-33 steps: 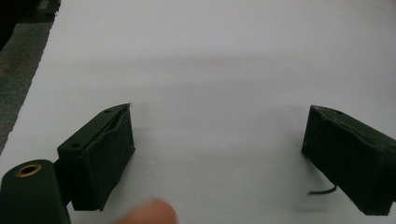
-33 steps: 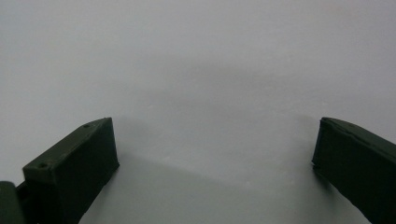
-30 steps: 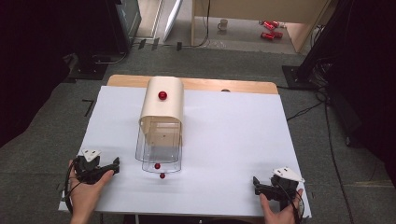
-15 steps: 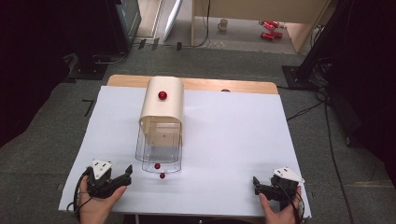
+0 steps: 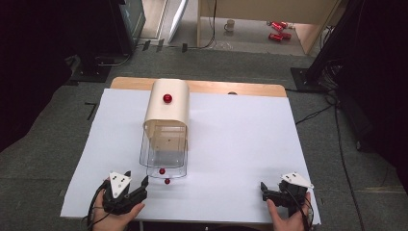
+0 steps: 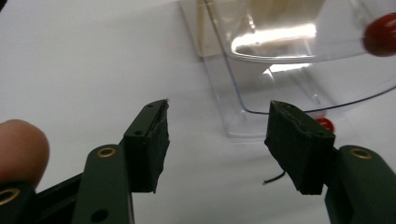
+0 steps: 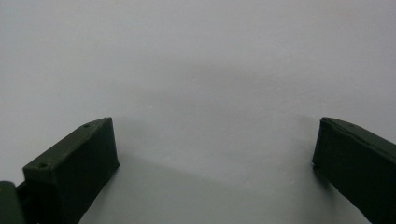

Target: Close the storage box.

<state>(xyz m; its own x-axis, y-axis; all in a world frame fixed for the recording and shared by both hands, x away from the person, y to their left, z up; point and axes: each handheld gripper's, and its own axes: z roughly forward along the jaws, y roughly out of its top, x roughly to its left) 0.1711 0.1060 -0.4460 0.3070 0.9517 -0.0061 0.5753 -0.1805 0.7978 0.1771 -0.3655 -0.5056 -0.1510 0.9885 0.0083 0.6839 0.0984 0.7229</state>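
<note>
My left hand-held gripper [image 5: 135, 184] sits near the front edge of the white-covered bench [image 5: 240, 144], at about 7 o'clock on the sheet, with its jaws spread wide and nothing between them. In the left gripper view the two black jaws frame bare white surface, and just past their tips, toward 1 o'clock, lies the near rim of the clear plastic curved cover [image 6: 299, 70]. The jaws do not touch it. A small red ball knob [image 6: 323, 123] peeks out beside my right-hand jaw, partly hidden behind it, and a second red knob [image 6: 380, 33] is cut off by the frame's edge at 2 o'clock. My thumb tip [image 6: 21, 149] shows at 9 o'clock, blurred.

My right hand-held gripper [image 5: 267, 191] rests at about 5 o'clock on the bench, also well open and empty; its own view gives plain white sheet between the jaws.

From above, the cream rounded box with a red knob on top [image 5: 167, 108] stands left of centre toward the back, and the clear cover [image 5: 163, 154] reaches from its front toward me. The box's red top knob [image 5: 167, 98] sits plainly on the lid. There is wide open sheet from the box over to 3 o'clock, and between my two hands along the front edge. Through the clear plastic, glare makes the inside hard to read. Dark floor surrounds the bench on all sides.
</note>
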